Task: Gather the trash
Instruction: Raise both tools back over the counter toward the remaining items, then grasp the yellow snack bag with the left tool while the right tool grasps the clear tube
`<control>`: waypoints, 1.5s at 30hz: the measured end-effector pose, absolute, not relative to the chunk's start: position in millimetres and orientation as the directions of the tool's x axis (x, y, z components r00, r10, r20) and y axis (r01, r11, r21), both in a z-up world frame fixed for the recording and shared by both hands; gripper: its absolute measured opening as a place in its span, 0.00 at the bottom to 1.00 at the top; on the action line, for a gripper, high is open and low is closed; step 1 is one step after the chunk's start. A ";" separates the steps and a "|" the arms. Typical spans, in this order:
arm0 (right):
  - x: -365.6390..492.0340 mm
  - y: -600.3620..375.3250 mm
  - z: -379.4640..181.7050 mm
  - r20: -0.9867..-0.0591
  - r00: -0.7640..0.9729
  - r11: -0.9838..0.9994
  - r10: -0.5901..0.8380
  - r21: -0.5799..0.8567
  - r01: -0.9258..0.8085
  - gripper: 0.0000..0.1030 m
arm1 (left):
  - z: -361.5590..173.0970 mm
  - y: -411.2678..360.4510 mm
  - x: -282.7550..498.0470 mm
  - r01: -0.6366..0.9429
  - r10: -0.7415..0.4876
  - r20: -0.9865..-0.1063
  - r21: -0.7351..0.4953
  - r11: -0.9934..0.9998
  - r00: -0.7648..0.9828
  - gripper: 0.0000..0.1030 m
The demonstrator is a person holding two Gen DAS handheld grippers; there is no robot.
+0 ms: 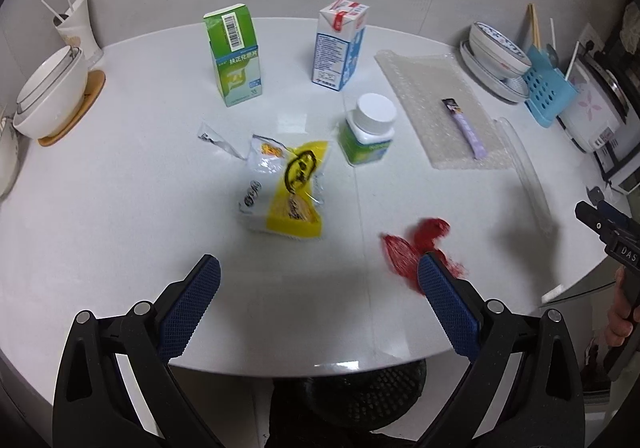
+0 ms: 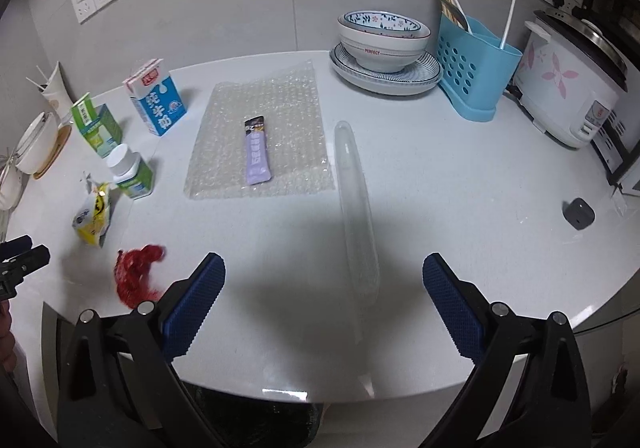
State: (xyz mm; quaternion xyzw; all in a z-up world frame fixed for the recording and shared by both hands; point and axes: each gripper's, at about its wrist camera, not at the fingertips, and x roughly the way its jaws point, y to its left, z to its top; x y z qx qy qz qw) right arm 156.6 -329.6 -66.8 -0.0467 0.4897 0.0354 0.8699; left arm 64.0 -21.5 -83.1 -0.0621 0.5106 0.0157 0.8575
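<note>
My left gripper (image 1: 319,268) is open and empty above the near table edge, with a yellow-and-white snack wrapper (image 1: 286,189) just ahead and a crumpled red wrapper (image 1: 416,244) by its right finger. A green box (image 1: 235,55), a blue milk carton (image 1: 339,43), a green pill bottle (image 1: 368,129) and a small clear wrapper (image 1: 218,139) stand or lie beyond. My right gripper (image 2: 323,268) is open and empty over a long clear plastic sleeve (image 2: 356,215). A purple sachet (image 2: 257,151) lies on bubble wrap (image 2: 260,135) ahead.
A black mesh bin (image 1: 360,396) sits below the table's front edge. Stacked bowls (image 2: 384,43), a blue utensil holder (image 2: 472,67) and a rice cooker (image 2: 568,87) line the back right. White bowls (image 1: 52,87) and a cup with straws (image 1: 78,23) stand at the left.
</note>
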 end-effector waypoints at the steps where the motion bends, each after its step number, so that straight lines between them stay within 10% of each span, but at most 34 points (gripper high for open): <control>1: 162.5 -329.7 -68.3 -0.858 0.514 0.994 0.013 -0.047 -0.103 0.92 | -84.5 -17.1 70.3 -0.095 -0.030 -0.880 -0.085 0.992 0.474 0.94; 27: 265.4 -341.3 -128.1 -0.946 0.315 0.997 -0.071 -0.069 0.015 0.66 | -155.4 13.2 163.5 -0.108 -0.018 -0.955 -0.052 0.993 0.295 0.92; 39: 279.5 -338.5 -153.2 -0.974 0.218 0.998 -0.052 -0.047 0.030 0.26 | -158.2 1.6 170.4 -0.094 -0.005 -0.970 -0.028 0.995 0.242 0.57; 45: 275.2 -342.4 -155.6 -0.974 0.221 0.998 -0.058 -0.050 0.045 0.24 | -156.9 -7.1 167.1 -0.097 -0.006 -0.969 -0.031 0.995 0.246 0.46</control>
